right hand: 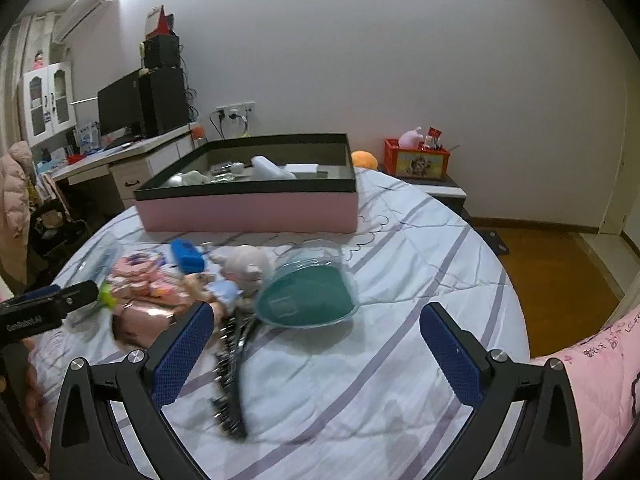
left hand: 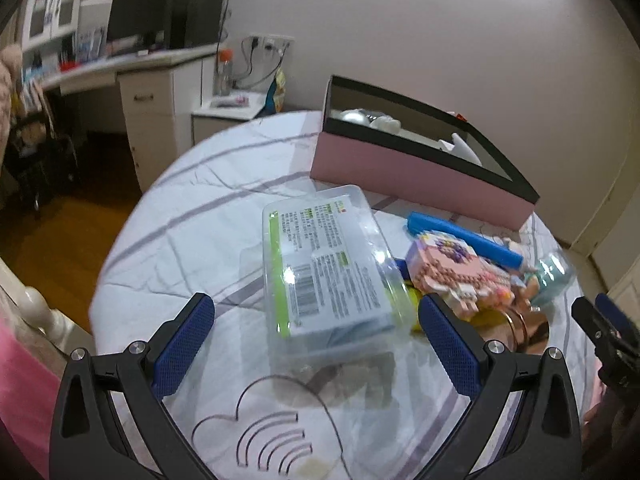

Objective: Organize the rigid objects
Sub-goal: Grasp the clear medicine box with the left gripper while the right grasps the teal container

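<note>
Your L hand-held gripper [left hand: 316,342] spread wide around clear plastic case [left hand: 328,268] on bed [left hand: 180,240]; R hand-held gripper [right hand: 316,350] spread wide, nothing held.

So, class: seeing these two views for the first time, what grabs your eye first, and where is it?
The long pink box with a black rim at the bed's far side. Nearer, a clear plastic case with a printed label lies between the open left gripper fingers, beside a jumble of toys.

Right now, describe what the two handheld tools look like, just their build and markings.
Both match: the left tool and right tool each have a black plastic frame with triangular cutouts, silver round bolts at the joints, and two fingers faced with blue textured pads. The right camera shows white lettering on the left tool's black side, too blurred to read reliably. No cables show.
</note>
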A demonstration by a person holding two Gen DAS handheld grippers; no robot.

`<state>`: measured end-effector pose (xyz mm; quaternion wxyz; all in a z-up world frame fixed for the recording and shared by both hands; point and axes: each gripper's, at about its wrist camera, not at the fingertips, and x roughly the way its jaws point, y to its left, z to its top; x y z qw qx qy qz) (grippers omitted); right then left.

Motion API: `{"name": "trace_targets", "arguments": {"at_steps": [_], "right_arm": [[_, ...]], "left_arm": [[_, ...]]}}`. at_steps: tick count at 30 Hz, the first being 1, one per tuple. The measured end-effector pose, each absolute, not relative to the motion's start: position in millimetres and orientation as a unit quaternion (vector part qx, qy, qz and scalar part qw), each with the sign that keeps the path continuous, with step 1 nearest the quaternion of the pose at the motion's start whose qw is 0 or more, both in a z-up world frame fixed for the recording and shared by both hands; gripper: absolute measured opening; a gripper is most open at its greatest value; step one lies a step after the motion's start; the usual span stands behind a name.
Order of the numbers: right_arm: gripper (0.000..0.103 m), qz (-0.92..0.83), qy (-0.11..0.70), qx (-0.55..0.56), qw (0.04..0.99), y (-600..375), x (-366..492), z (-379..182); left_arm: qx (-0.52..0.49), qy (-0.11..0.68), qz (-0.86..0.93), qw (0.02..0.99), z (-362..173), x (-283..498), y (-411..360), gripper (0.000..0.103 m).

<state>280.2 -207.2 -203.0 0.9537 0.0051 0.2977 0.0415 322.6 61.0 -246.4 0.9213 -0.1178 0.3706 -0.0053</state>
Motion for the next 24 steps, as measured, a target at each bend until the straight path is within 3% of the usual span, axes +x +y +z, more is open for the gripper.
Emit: {"name": "trace_targets", "arguments": {"at_steps": [4,6,10,19,23,24], "right_arm": [[0.103,0.033,0.326,0.01,0.945,-213.3,300.7,-206.2],[0.103,0.036,0.344,0.009,0.938,-214.5,311.6,-209.0],[0.103,0.05,0.377,-0.004,0.925,-210.9,330.9,-215.0],[0.103,0.073,0.414,-0.017,0.907,-198.2,355.5,-226.6],[0.091,0.092,0.423,0.004,0.901,-202.7,355.3,-230.2],[0.084,0.102,0.422,0.01,0.901,-203.2,354.8,-230.1]], "left_arm": [[-0.132,0.383,-0.006,0.914,-249.1,332.7,62.7,0.102],[-0.134,0.382,0.001,0.914,-249.1,335.6,63.4,0.096],[-0.128,0.384,-0.008,0.915,-248.6,339.9,64.4,0.068],[-0.064,0.379,0.004,0.923,-241.3,331.1,61.2,0.067],[-0.047,0.367,0.007,0.929,-232.3,324.7,60.6,0.067],[-0.043,0.364,0.008,0.93,-229.5,324.1,60.1,0.067]]}}
